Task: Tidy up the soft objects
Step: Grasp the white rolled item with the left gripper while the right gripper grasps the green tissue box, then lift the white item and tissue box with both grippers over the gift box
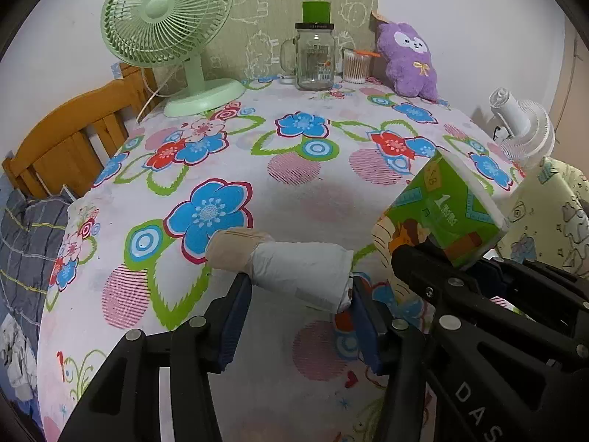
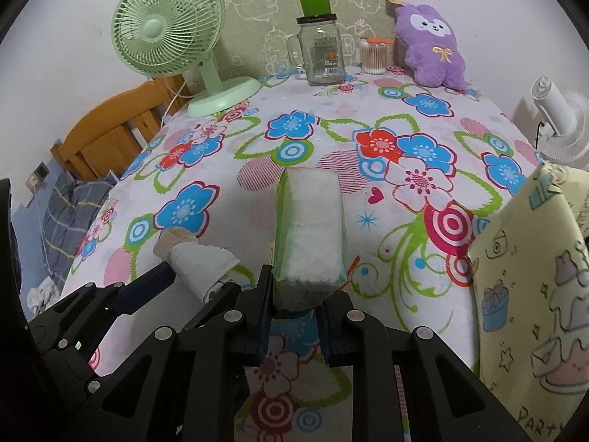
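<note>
Up close, two handheld grippers are working over a surface point(image 1: 294, 199) covered in a white cloth printed with blue, red and green flowers. The left gripper point(image 1: 300, 287) is holding a rolled white sock with a beige cuff point(image 1: 279, 261); its jaws are clamped on the white end of the roll, and the cuff end is sticking out to the left, just above the cloth. The right gripper point(image 2: 294, 302) is gripping a green tissue pack point(image 2: 311, 235), jaws pressed against the pack's near end, so the pack is pointing away from the camera, raised off the cloth. In the left wrist view, the pack point(image 1: 445, 210) is sitting tilted just right of the sock. Along the far edge, a pale green desk fan point(image 1: 169, 37), a glass mug jar with a green lid point(image 1: 314, 55), a cotton swab tub point(image 1: 355, 66) and a purple plush toy point(image 1: 408, 59) are standing in a row. A yellow patterned bag point(image 2: 533, 276) is rising at the right.
</note>
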A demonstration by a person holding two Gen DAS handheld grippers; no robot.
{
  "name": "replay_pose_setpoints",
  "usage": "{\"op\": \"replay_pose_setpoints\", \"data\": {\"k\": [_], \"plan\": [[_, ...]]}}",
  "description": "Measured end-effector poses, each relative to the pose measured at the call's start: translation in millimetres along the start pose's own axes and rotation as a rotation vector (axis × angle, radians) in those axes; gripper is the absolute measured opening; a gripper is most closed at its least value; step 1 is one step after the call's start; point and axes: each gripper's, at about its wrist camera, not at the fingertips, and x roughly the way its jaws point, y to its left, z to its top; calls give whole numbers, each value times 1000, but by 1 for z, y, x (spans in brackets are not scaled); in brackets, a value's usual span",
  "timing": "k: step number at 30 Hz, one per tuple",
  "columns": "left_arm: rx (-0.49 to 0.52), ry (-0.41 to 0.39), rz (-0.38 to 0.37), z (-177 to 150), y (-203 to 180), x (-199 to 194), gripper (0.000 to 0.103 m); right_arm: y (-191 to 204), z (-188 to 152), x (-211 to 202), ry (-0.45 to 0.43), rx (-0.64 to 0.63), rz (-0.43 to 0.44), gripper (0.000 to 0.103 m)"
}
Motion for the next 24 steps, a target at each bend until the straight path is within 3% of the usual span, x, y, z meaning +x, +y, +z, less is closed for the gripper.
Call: {"op": "replay_pose_setpoints", "data": {"k": [24], "plan": [[-18,-129,15,-2,-17,-78,54,5,-5,-81,-123,-52,2,24]]}}
